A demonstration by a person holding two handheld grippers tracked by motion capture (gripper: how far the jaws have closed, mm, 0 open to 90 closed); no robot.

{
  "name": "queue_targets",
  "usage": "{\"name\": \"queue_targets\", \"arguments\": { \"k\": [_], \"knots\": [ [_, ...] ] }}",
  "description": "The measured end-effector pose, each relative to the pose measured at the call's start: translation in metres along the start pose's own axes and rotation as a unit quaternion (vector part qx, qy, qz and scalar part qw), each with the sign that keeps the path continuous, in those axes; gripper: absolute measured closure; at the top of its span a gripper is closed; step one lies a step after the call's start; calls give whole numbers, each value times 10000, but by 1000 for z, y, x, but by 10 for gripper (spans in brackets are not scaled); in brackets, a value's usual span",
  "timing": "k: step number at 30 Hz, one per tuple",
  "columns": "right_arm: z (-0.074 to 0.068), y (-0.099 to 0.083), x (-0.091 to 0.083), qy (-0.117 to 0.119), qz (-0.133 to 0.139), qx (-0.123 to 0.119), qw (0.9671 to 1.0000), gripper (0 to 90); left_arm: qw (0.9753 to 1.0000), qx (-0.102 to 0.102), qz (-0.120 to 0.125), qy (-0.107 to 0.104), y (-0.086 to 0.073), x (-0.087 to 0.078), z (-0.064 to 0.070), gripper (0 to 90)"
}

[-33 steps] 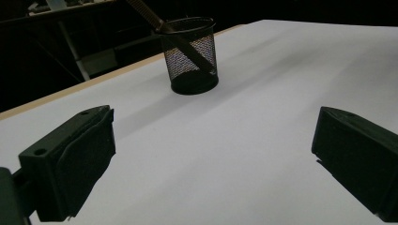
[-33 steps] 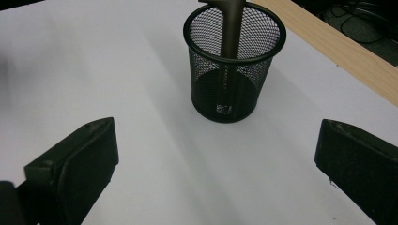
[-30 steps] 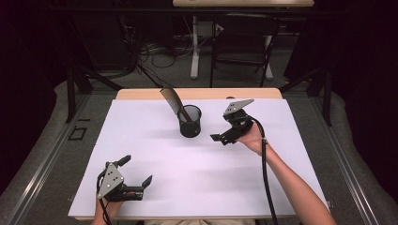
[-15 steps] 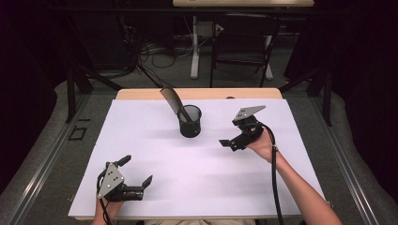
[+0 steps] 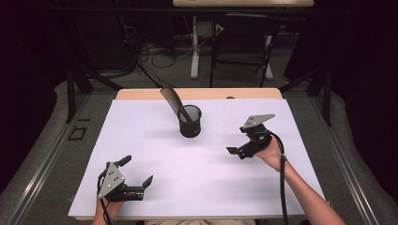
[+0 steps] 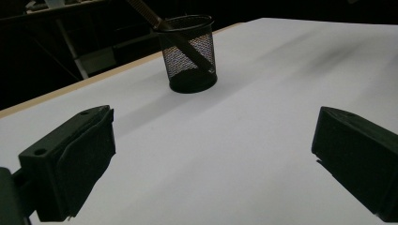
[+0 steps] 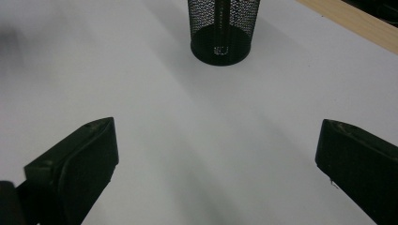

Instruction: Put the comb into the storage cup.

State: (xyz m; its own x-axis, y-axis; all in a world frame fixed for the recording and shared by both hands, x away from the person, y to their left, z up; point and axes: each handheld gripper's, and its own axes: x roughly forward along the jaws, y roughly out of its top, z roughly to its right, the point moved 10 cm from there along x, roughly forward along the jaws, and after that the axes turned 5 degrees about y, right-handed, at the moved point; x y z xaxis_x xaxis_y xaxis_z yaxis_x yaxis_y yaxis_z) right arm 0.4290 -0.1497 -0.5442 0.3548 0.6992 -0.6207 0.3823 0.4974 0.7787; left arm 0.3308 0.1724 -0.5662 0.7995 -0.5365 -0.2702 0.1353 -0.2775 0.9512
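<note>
A black mesh cup (image 5: 190,122) stands upright on the white sheet (image 5: 155,145), toward the far middle of the table. A flat brown stick (image 5: 171,99) leans out of it to the far left. My right gripper (image 5: 237,139) hovers to the right of the cup, well apart from it, jaws open and empty. In the right gripper view the cup (image 7: 220,28) is straight ahead of the gripper (image 7: 216,164). My left gripper (image 5: 136,171) rests near the front left edge, open and empty. In its view (image 6: 211,159) the cup (image 6: 190,56) and stick (image 6: 145,11) are far ahead.
The table's bare wooden edge (image 5: 211,93) runs along the far side of the sheet. Beyond it, a chair (image 5: 244,42), desk legs and floor cables (image 5: 150,51) stand in the dark. Broad white sheet lies between the two grippers.
My right gripper has drawn back from beside the cup, moving right and nearer to the person, jaws still open. The left gripper, cup and stick have not moved.
</note>
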Motion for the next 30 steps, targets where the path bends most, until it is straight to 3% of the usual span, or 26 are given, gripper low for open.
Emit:
{"name": "queue_targets", "arguments": {
  "k": [30],
  "knots": [
    [-21,-45,-29,-172,-61,88,9998,0,10000,-18,-39,-30,-1,2,0,0]
  ]
}}
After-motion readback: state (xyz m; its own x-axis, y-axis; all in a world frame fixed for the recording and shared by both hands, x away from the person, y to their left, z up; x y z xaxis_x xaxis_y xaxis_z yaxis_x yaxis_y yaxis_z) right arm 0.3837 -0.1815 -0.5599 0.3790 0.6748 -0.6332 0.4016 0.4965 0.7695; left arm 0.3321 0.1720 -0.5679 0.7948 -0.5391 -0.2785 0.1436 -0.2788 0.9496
